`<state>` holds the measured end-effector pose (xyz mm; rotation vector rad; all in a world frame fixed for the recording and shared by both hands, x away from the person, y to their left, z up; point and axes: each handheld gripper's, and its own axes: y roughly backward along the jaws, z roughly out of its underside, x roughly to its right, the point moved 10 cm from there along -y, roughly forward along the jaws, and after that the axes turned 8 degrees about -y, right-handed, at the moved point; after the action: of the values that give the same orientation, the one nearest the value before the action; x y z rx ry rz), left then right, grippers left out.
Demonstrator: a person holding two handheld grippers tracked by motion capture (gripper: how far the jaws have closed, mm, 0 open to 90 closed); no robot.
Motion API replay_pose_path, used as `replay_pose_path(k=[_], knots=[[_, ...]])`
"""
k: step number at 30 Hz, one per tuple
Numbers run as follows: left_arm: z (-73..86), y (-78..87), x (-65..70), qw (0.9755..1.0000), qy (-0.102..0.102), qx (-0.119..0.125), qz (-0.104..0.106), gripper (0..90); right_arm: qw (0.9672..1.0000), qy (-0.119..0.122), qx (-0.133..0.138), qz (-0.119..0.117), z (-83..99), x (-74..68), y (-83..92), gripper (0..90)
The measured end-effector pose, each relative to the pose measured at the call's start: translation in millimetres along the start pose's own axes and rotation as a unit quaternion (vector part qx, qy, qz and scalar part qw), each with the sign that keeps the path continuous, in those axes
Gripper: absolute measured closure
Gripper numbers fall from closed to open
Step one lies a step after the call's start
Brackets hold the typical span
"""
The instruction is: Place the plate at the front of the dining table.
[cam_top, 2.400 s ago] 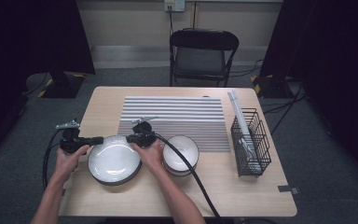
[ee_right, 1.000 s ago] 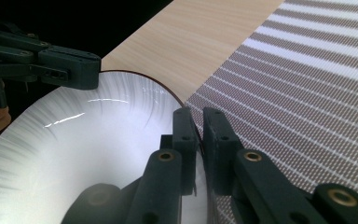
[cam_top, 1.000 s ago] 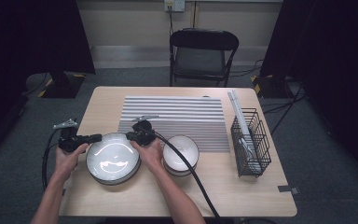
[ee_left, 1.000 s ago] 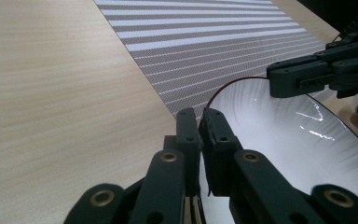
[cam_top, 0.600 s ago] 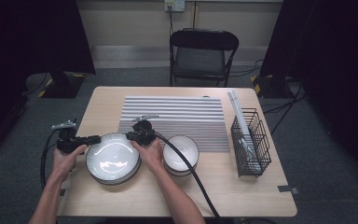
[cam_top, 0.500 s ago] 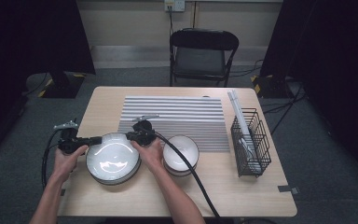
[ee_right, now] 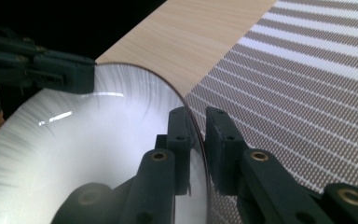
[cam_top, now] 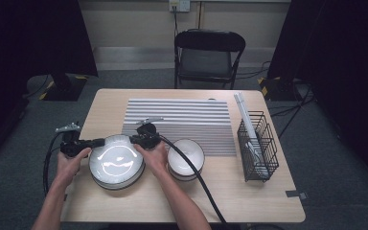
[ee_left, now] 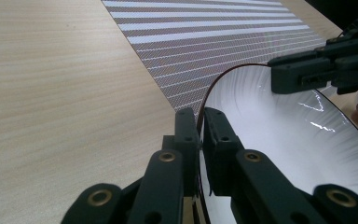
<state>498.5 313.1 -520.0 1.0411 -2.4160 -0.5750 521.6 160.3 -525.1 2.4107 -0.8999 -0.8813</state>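
Observation:
A large white bowl [cam_top: 116, 163] with a dark rim rests on the wooden table [cam_top: 249, 201], with a hand at each side. My left gripper [cam_top: 103, 142] is shut on the bowl's left rim; in the left gripper view its jaws [ee_left: 200, 121] pinch the thin edge of the bowl [ee_left: 284, 140]. My right gripper [cam_top: 133, 139] stands at the opposite rim. Its jaws [ee_right: 198, 121] have just been opening: the rim of the bowl [ee_right: 74, 149] is still between them, with a small gap at one pad.
A smaller white bowl [cam_top: 186, 155] sits just right of my right hand. A striped mat [cam_top: 179, 122] covers the table's middle. A black wire basket [cam_top: 258, 146] with white sticks stands at the right. A black chair [cam_top: 206, 52] is behind the table.

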Motion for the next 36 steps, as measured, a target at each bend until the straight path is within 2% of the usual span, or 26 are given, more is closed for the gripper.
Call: replay_pose_path(k=[7,10,12,13,16,18,22,25,29,32,34,35,36], knots=[[2.6,0.7,-0.8,1.0,0.005,-0.002,0.0,84.0,0.9998,-0.012,0.006,-0.013,2.7,0.1,0.4,82.2],[7.2,1.3,-1.3,0.9999,0.006,-0.014,-0.005,75.4,0.9998,-0.014,0.008,-0.015,2.9,0.5,0.2,82.2],[9.1,-0.2,1.1,0.9998,0.009,-0.017,0.01,77.2,0.9997,-0.016,0.008,-0.017,2.8,0.7,0.3,82.6],[8.8,-0.5,1.8,0.9997,0.011,-0.016,0.015,80.9,0.9997,-0.016,0.009,-0.017,2.5,0.5,0.5,82.7],[6.3,-0.2,1.6,0.9999,-0.003,-0.017,0.003,82.0,0.9997,-0.016,0.009,-0.017,1.9,0.1,0.9,83.1],[3.9,0.6,0.0,1.0,0.007,-0.004,0.005,83.7,0.9997,-0.011,0.011,-0.018,0.5,0.4,1.1,83.2],[-1.3,0.1,-2.6,1.0,0.0,0.002,-0.004,84.7,0.9998,-0.004,0.016,-0.013,-3.3,0.6,2.6,83.6],[-2.5,-0.6,-2.9,1.0,0.001,0.002,-0.008,84.6,0.9998,0.003,0.017,-0.006,-6.4,1.6,2.9,83.4],[-3.3,-1.2,-3.3,1.0,0.001,0.004,-0.006,84.5,0.9998,-0.001,0.017,-0.008,-6.0,2.5,2.6,83.6],[0.4,-1.3,-2.0,0.9999,0.01,-0.004,-0.005,82.3,0.9998,-0.003,0.018,-0.011,-5.3,3.1,2.7,83.8],[5.9,-1.1,-3.0,0.9997,0.017,-0.013,-0.011,73.3,0.9998,-0.002,0.018,-0.012,-5.3,3.1,2.8,83.9],[7.3,-0.5,-1.3,0.9997,0.02,-0.012,-0.004,73.2,0.9998,-0.003,0.018,-0.012,-5.1,3.3,2.7,83.9],[7.6,0.3,0.0,0.9998,0.014,-0.011,-0.003,75.5,0.9997,-0.005,0.018,-0.013,-4.8,3.1,2.9,84.0]])
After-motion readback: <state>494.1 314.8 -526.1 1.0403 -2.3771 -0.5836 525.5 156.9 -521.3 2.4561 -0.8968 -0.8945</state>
